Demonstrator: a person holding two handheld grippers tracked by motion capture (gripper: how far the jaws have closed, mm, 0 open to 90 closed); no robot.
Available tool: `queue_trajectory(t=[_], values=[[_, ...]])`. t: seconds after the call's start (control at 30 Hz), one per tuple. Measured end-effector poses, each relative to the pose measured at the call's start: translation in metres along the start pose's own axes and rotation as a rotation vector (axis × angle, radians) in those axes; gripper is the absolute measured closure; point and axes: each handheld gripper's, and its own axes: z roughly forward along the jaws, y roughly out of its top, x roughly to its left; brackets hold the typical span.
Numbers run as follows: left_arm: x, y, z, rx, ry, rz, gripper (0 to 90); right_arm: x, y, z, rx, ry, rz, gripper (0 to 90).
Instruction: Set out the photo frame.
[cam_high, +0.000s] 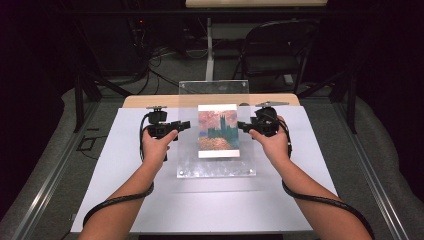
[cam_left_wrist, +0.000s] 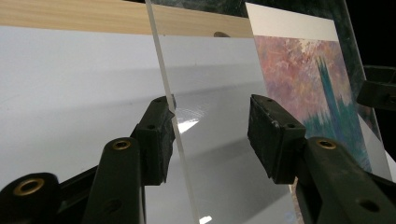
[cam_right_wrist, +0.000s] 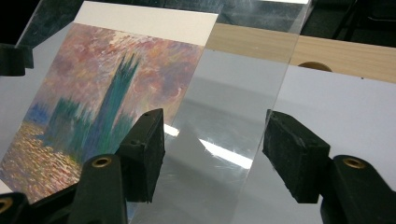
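Flanking the acrylic sheet (cam_high: 216, 167), both grippers, jaws spread.

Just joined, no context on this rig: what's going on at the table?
A person holds a two-jaw gripper in each hand at a clear acrylic sheet, apparently a picture-frame panel, with a painted print of a blue-green tower under a pink sky on it. The left gripper straddles the sheet's left edge with its jaws open; the right gripper straddles the right edge, also open. Neither has clamped yet. The sheet seems tilted up at the far side, over a white mat on a wooden table.
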Motion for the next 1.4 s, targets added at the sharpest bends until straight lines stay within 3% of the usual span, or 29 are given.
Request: queue_trajectory(t=[0.3, 0.57, 0.9, 1.4], values=[[-0.013, -0.003, -0.014, -0.019, 0.023, 0.029, 52.3, 0.009, 0.002, -0.016, -0.011, -0.028, 0.002, 44.3], [-0.025, -0.009, -0.028, -0.044, 0.044, 0.05, 53.9, 0.024, -0.002, -0.032, -0.052, -0.072, 0.003, 46.9], [-0.04, -0.02, -0.044, -0.081, 0.067, 0.1, 54.1, 0.033, -0.009, -0.051, -0.099, -0.079, 0.01, 52.8], [-0.052, -0.036, -0.061, -0.128, 0.074, 0.152, 55.4, 0.045, -0.019, -0.072, -0.128, -0.086, -0.056, 54.2]])
